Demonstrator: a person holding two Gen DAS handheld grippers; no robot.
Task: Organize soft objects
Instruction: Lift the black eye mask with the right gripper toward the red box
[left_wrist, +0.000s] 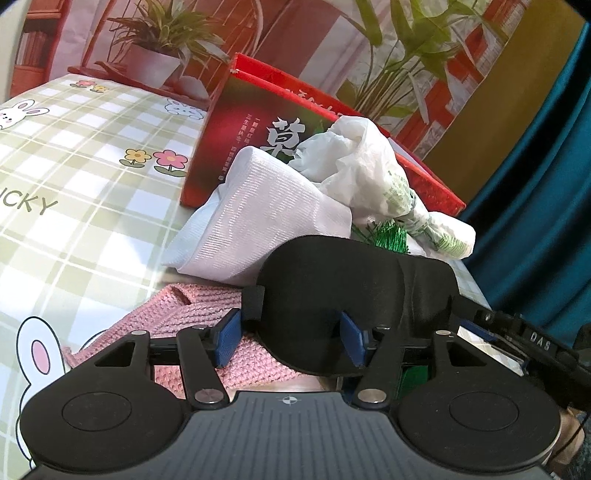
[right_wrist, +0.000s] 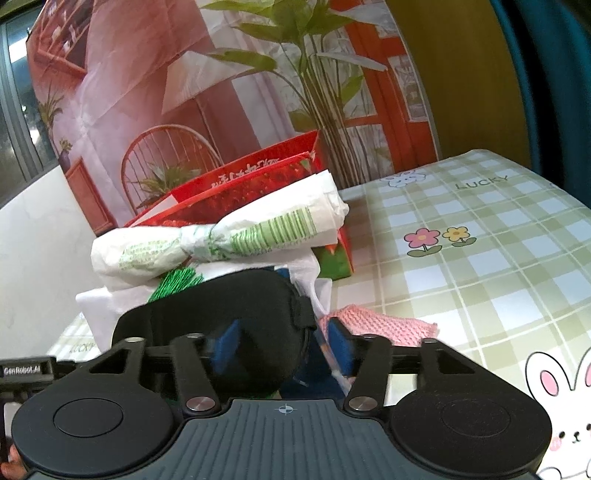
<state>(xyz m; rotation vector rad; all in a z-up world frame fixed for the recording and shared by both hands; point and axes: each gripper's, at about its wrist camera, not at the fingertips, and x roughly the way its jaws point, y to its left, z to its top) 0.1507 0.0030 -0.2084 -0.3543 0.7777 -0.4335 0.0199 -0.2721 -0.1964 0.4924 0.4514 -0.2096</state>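
Sleep mask (left_wrist: 332, 273), black and padded, is lying on a heap of soft things at the near edge of a green checked tablecloth (left_wrist: 74, 155). Going left to right in the left wrist view: a pink knitted cloth (left_wrist: 207, 306) is peeking out beneath it, a folded white cloth (left_wrist: 258, 210) is sitting behind, then a crumpled white plastic bag (left_wrist: 362, 162) is leaning against a red box (left_wrist: 229, 129). Left gripper (left_wrist: 291, 338) is standing with jaws spread around the mask's lower edge, pads apart from it. Right gripper (right_wrist: 284, 345) is likewise spread, not pinching. Mask is likely light, limp and compressible; its elastic strap end or a padded edge is offering the safest hold.
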